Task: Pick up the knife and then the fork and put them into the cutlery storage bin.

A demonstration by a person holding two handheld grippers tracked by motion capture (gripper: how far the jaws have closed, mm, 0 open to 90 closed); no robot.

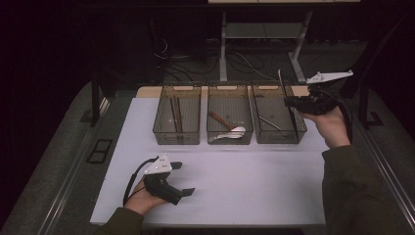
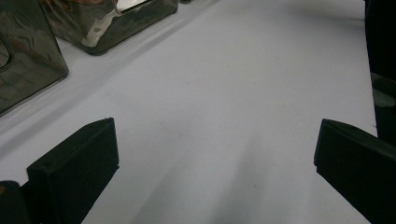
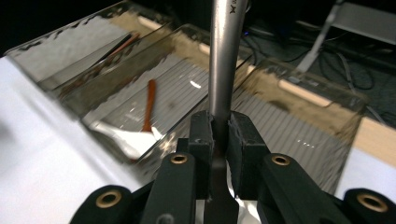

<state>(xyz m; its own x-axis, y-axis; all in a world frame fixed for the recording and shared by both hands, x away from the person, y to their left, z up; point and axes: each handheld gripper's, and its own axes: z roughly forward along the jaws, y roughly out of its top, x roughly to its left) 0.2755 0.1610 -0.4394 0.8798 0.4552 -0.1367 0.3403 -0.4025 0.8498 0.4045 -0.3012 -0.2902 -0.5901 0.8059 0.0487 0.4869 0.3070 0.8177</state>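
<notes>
We find a table topped by a flat white rectangular sheet [image 1: 235,181], with a strip of bare wood [image 1: 149,91] showing along its far edge. Three smoke-tinted transparent plastic bins stand directly on it in a row near the far edge, side by side and close together: the left bin [image 1: 177,136], the middle bin [image 1: 229,138] and the right bin [image 1: 274,138]. We note the left gripper [image 1: 182,179] resting on the white surface near the front edge, well apart from the bins.
</notes>
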